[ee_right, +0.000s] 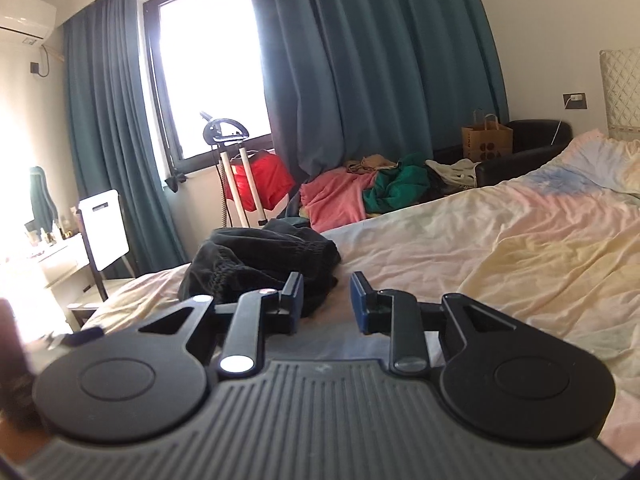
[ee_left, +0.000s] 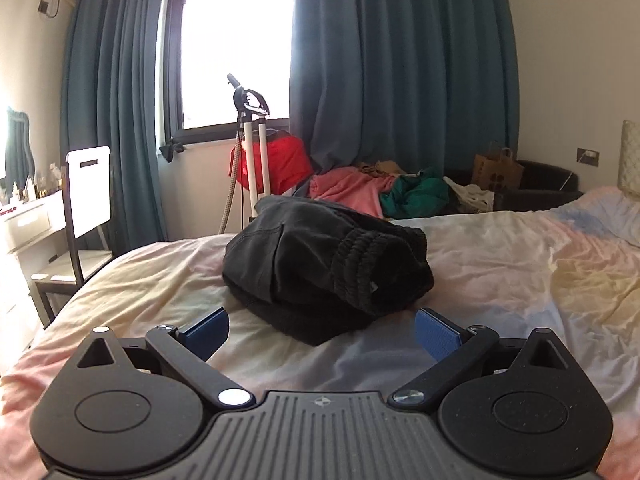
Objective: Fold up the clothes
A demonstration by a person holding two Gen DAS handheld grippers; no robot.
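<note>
A black garment is lying bunched in a rough fold near the bed's foot edge, while the left gripper is hovering wide apart before it and the right gripper, narrowed yet empty, is holding nothing, so tidying and the pile of clothes beyond the far edge are seemingly remaining.

The garment lies on the bed, near its foot edge. Behind the bed a pile of clothes lies along the curtain, with a bag to its right and a steamer to its left, before the window.
</note>
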